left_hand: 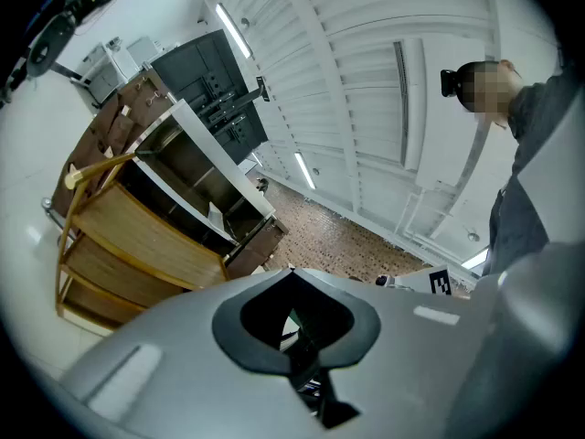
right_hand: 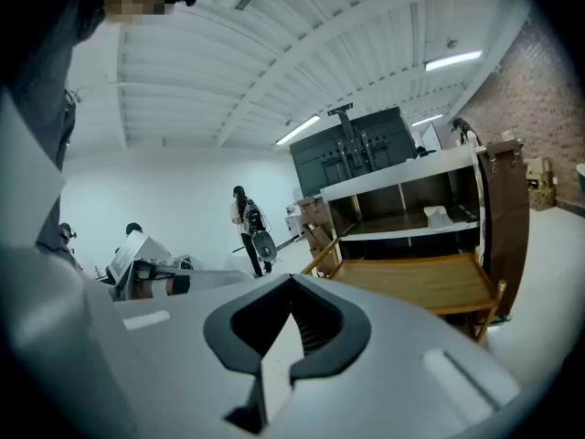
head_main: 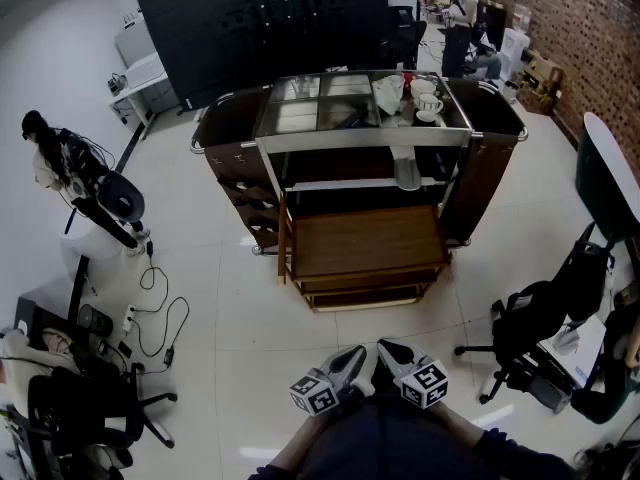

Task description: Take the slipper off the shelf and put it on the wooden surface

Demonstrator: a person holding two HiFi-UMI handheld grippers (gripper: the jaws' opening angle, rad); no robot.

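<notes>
On the shelf [head_main: 340,184], above the wooden surface [head_main: 365,240], the pale slipper [head_main: 407,173] is seen untouched. Left gripper [head_main: 352,358] and right gripper [head_main: 392,352] are held closed and empty, well apart from it. The approach is judged not yet begun; a forward reach with parted jaws is called for.

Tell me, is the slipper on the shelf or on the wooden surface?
On the shelf. The pale slipper lies at the front edge of the shelf, above the wooden surface.

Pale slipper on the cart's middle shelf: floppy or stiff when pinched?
Pale grey slipper looks thin and flat: probably light, somewhat bendy. It lies at the front of the white-edged shelf, so a push may slide it off.
</notes>
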